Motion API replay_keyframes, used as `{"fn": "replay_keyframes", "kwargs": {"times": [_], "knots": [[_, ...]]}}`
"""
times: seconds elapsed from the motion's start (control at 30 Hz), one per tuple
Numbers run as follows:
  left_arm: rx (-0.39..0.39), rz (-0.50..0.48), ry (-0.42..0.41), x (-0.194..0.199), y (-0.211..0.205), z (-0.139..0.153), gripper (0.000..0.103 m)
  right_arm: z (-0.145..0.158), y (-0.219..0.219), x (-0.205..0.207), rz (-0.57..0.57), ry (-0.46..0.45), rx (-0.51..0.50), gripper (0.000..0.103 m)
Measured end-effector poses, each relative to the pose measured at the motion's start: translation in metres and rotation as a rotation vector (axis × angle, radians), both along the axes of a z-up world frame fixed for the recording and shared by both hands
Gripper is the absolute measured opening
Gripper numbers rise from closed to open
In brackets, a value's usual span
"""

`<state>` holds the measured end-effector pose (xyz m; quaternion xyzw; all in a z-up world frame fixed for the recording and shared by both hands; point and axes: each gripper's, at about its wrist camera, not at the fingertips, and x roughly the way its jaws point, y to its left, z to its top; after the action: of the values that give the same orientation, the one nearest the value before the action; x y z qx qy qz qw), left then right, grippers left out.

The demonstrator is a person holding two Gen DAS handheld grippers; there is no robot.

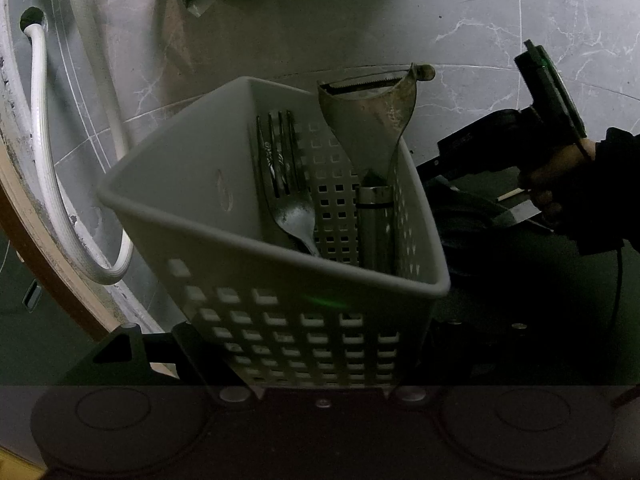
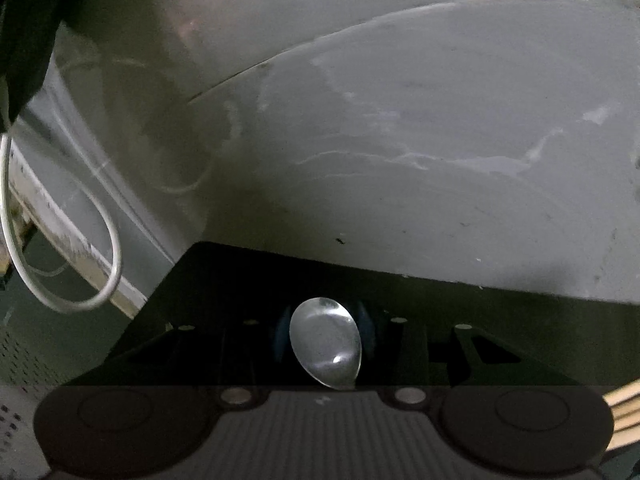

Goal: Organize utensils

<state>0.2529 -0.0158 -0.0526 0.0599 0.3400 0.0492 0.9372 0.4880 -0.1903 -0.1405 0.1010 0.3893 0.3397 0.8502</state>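
Inspection of the left wrist view first: we find a white perforated caddy (image 1: 280,264) held close before the camera, and the left gripper (image 1: 316,368) appears clenched on its near wall, though the contact itself lies low in the frame and dim. Inside stand a fork (image 1: 286,184), tines up, left of centre, and a peeler (image 1: 374,152), blade up, leaning against the right wall. We judge the caddy is held up and steady so it can take another piece. Far to the right, the right gripper (image 1: 516,184) shows as a dark body in the person's hand (image 1: 560,184); its jaw state cannot be read from here. A white hose (image 1: 44,152) loops at the far left over the marble surface (image 1: 500,32). In the right wrist view, we note a spoon (image 2: 326,342) with its bowl standing between the fingers; the right gripper (image 2: 326,344) is closed on it, bowl pointing away from the camera. We judge the spoon still awaits delivery, since the caddy is only just visible at this view's near left edge.
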Motion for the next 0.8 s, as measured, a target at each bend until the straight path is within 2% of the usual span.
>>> {"fn": "replay_keyframes", "kwargs": {"times": [0.4, 0.8], "knots": [[-0.002, 0.000, -0.001, 0.000, 0.000, 0.000, 0.083, -0.009, -0.030, 0.010, -0.076, 0.090, 0.128, 0.040], [-0.002, -0.005, -0.002, 0.000, 0.001, 0.001, 0.083, -0.001, -0.057, 0.001, -0.086, 0.073, 0.282, 0.040]]}}
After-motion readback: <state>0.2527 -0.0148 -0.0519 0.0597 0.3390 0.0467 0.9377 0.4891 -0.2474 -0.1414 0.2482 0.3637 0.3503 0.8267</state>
